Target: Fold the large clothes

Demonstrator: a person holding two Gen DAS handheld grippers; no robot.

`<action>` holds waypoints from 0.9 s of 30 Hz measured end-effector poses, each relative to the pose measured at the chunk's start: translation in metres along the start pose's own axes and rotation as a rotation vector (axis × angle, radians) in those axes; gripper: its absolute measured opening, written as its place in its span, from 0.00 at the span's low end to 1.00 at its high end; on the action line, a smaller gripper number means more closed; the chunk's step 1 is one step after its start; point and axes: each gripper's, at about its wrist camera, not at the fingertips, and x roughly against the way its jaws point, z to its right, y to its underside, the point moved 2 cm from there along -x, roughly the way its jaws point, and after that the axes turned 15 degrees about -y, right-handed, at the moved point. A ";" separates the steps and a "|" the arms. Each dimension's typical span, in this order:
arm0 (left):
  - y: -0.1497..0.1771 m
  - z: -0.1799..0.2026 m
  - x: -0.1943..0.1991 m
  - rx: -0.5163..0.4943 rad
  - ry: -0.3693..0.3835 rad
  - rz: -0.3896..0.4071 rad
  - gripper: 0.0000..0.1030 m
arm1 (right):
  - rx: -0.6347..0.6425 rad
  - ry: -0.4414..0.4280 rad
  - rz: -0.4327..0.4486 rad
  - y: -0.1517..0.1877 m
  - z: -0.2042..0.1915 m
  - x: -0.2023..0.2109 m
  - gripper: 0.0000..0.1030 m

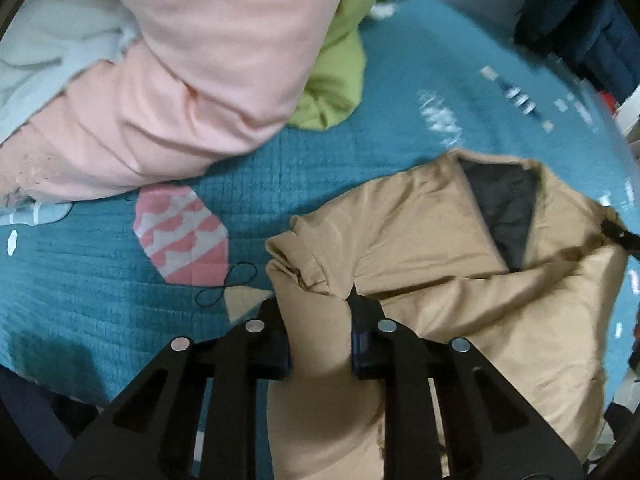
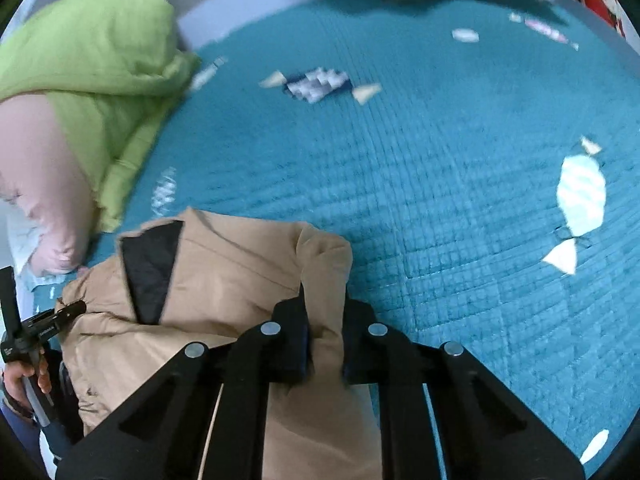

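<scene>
Basically we're mid-fold: tan jacket (image 1: 460, 280) bunched at 5 o'clock on the teal quilt (image 2: 440, 180), left gripper (image 1: 318, 308) and right gripper (image 2: 324, 316) both pinching its fabric; not flat yet, pink and green clothes at 11 o'clock untouched

Left claw (image 1: 316, 312) and right claw (image 2: 324, 316), each low centre of its frame, pinch tan fabric.

No text, label, brand or number can be read in either view. The black device (image 2: 40, 330) at the lower left of the right wrist view carries small white lettering, too blurred to read.
</scene>
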 end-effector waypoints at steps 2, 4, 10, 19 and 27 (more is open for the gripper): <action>0.009 -0.003 0.018 0.021 0.030 0.029 0.19 | 0.027 -0.025 0.024 0.004 -0.012 0.016 0.10; 0.018 -0.009 0.046 0.032 0.063 0.065 0.19 | 0.046 -0.048 0.052 0.009 -0.029 0.032 0.10; 0.048 0.011 0.122 0.039 0.135 0.167 0.18 | 0.079 -0.121 0.104 0.034 -0.061 0.100 0.10; 0.154 0.000 0.203 0.017 0.185 0.231 0.18 | 0.119 -0.141 0.080 0.116 -0.074 0.189 0.10; 0.274 -0.004 0.202 0.020 0.229 0.168 0.18 | 0.063 -0.101 -0.061 0.239 -0.051 0.220 0.10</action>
